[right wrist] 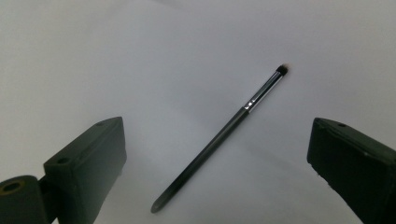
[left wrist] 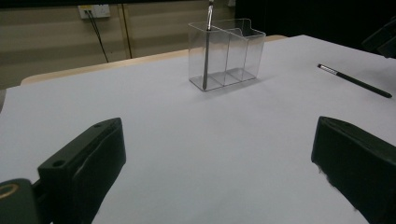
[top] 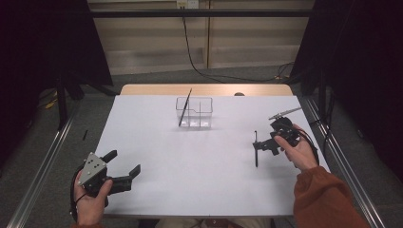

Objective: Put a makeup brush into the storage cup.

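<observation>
We have the right gripper [top: 262,144] hovering over the loose brush [top: 256,149] on the white table [top: 190,156], right side, well apart from the clear holder [top: 194,113] at the far middle. Its jaws stand wide apart with nothing between them; in the right gripper view the brush [right wrist: 219,139] lies flat on the sheet in the gap, running diagonally, bristle tip away from us. Left gripper [top: 124,172] rests low at the near left corner, jaws also spread wide, holding nothing, aimed toward the holder [left wrist: 226,53].

Step in hand, as we judge it: picking up the brush to stand it in the holder. To do it well we would turn the wrist so the jaws cross the handle rather than run along it, come straight down until the tips almost touch the table, and close on the handle near its middle, below the metal ferrule, so it does not pivot or roll away. Thin round shaft on smooth paper, so it may skid if one jaw touches first. Lift level, then tilt upright for a free compartment

Counts: brushes 2, one on the table, one already leaning upright in the holder's left compartment [top: 185,108]; holder 1, with three compartments as far as we can tell; grippers 2
</observation>
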A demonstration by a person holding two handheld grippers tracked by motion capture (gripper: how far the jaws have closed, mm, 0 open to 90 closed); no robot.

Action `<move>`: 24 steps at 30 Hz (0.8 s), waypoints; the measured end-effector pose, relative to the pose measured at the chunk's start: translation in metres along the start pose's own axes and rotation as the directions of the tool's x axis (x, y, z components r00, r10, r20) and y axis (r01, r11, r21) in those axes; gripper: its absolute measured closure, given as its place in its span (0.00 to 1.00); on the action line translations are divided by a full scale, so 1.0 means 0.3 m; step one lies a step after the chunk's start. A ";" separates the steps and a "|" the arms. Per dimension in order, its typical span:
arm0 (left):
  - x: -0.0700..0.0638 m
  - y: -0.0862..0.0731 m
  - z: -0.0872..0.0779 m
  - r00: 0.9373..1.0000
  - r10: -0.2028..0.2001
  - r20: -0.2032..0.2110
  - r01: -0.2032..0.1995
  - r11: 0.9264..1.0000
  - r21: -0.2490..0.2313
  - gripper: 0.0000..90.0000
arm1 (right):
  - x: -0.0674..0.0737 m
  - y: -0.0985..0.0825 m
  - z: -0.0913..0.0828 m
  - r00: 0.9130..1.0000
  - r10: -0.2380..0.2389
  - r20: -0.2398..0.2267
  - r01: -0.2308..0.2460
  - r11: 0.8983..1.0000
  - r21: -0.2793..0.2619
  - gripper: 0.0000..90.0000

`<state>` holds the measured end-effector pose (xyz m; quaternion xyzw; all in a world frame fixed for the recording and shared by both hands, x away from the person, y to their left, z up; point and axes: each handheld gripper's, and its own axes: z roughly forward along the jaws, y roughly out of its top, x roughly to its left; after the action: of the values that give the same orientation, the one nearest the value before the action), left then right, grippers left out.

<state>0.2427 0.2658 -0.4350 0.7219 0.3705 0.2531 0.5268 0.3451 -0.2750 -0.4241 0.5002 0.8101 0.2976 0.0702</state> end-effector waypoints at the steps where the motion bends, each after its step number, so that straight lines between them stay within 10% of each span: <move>1: -0.001 0.000 0.000 1.000 0.002 0.004 -0.002 1.000 0.000 0.03 | 0.002 0.002 0.002 1.000 0.004 -0.002 -0.004 1.000 0.010 0.05; 24: 0.002 -0.006 -0.004 1.000 0.008 -0.006 -0.008 1.000 0.018 0.03 | 0.029 0.018 0.082 1.000 -0.024 0.021 0.017 0.960 0.280 0.12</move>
<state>0.2417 0.2671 -0.4363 0.7273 0.3714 0.2543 0.5182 0.3550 -0.2558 -0.4395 0.5003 0.8482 0.1733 0.0114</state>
